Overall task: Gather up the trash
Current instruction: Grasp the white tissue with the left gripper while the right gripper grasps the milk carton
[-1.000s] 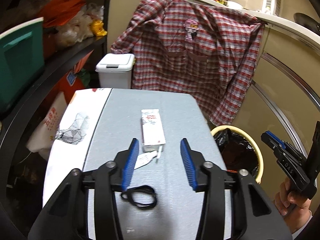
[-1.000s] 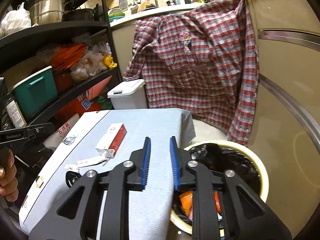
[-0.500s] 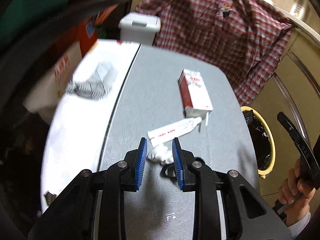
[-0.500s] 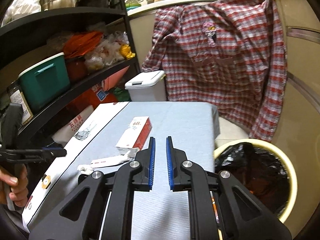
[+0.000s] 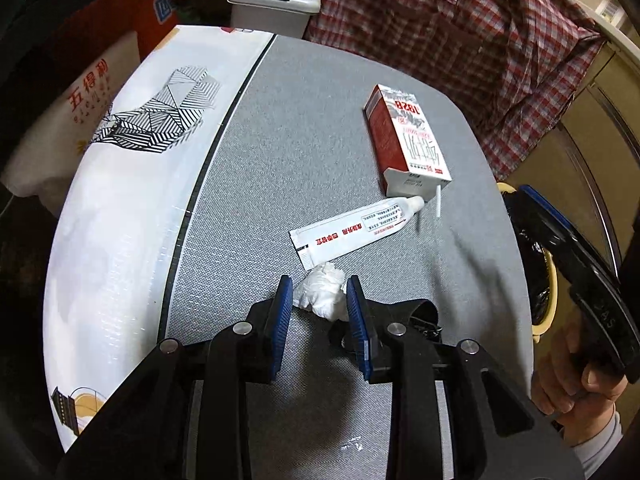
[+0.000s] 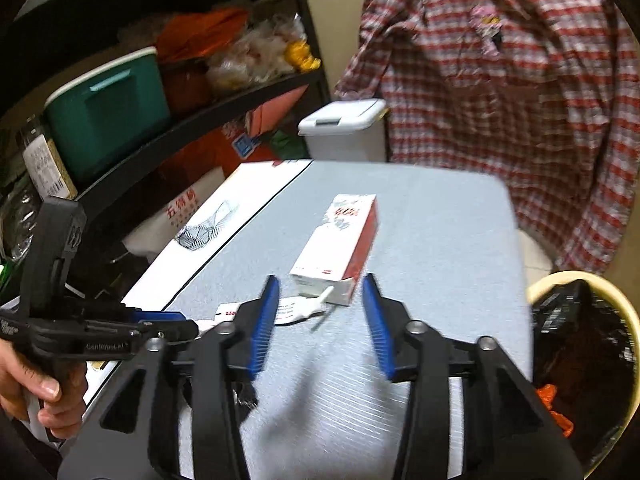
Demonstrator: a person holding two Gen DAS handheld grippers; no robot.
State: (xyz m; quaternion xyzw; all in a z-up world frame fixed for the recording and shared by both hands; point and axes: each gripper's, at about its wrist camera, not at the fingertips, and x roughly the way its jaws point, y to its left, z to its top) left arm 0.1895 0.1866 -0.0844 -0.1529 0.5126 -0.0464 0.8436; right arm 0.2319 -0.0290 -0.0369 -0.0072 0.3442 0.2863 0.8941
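A crumpled white tissue lies on the grey table, between the blue pads of my left gripper. The jaws stand narrow and close beside the wad, not visibly squeezing it. A white tube lies just beyond it, then a red-and-white carton on its side. A black clip lies under the right finger. My right gripper hovers over the table with jaws opening and nothing between them; the carton and tube lie just ahead of it.
A yellow bin with a black liner stands at the table's right edge, holding orange scraps. A white lidded bin and a hanging plaid shirt are behind the table. Dark shelves with a green box line the left.
My left gripper came down over the tissue and its jaws narrowed. My right gripper swung from above the yellow bin to over the table and its jaws spread apart.
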